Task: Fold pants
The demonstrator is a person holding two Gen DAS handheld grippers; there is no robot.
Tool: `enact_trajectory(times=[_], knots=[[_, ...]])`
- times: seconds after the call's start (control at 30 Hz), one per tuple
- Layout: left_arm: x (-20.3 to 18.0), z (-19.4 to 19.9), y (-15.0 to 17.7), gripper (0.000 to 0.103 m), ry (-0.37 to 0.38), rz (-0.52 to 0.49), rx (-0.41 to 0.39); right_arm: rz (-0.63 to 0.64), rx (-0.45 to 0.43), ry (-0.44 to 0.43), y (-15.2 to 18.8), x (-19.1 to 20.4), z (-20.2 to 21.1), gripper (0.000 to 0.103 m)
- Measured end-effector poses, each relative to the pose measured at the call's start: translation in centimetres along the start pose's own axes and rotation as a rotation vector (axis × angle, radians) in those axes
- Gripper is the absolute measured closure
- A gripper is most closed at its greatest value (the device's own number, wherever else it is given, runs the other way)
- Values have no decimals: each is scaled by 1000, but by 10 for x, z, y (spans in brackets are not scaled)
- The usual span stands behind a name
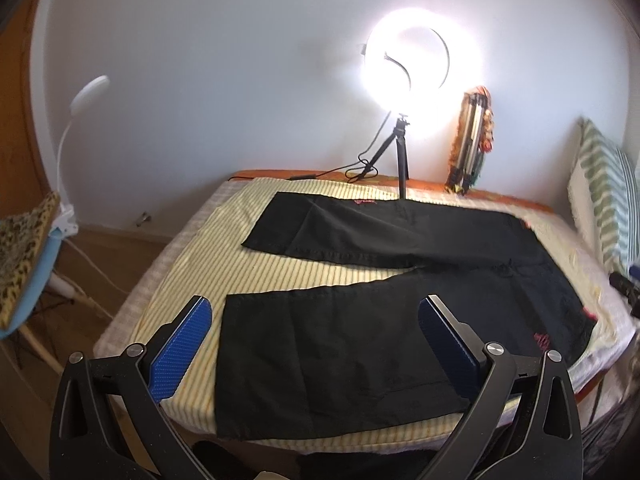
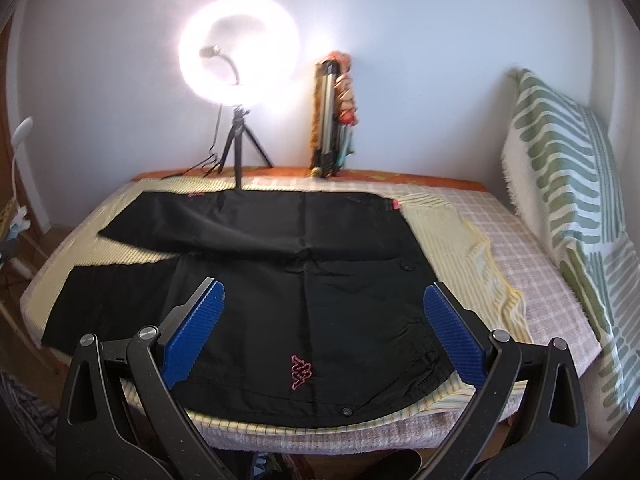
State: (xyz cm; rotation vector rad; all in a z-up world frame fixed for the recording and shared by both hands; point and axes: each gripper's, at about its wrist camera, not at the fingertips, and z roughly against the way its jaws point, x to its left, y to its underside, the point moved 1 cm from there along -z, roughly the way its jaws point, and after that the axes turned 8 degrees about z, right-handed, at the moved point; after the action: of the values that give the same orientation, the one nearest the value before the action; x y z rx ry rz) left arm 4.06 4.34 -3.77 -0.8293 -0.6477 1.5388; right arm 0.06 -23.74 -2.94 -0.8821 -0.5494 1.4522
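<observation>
Black pants lie spread flat on a yellow striped cloth on the bed, legs pointing left and apart, waist to the right. In the right wrist view the pants show a pink embroidered logo near the waist. My left gripper is open and empty, hovering over the near leg's hem end. My right gripper is open and empty, hovering over the waist and hip part.
A lit ring light on a small tripod stands at the bed's far edge by the wall, next to a folded tripod. A green striped pillow leans at the right. A chair with a clip lamp stands left of the bed.
</observation>
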Motion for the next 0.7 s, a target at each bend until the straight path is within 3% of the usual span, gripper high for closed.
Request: enact_trajectory(times=[0.13, 0.2, 0.33, 0.53, 0.6, 0.7], knots=[[-1, -14, 7, 13, 4, -55, 52, 83, 36, -12, 7, 5, -11, 1], [-3, -22, 12, 24, 19, -70, 90, 114, 56, -40, 11, 8, -16, 1], [-4, -32, 20, 32, 62, -73, 144, 171, 95, -98, 22, 17, -24, 1], [-11, -39, 30, 52, 92, -123, 189, 325, 187, -274, 40, 49, -37, 21], [-12, -41, 33, 57, 104, -136, 206, 396, 220, -315, 47, 64, -43, 36], [-15, -45, 37, 63, 116, -156, 224, 497, 265, -363, 59, 88, -56, 47]])
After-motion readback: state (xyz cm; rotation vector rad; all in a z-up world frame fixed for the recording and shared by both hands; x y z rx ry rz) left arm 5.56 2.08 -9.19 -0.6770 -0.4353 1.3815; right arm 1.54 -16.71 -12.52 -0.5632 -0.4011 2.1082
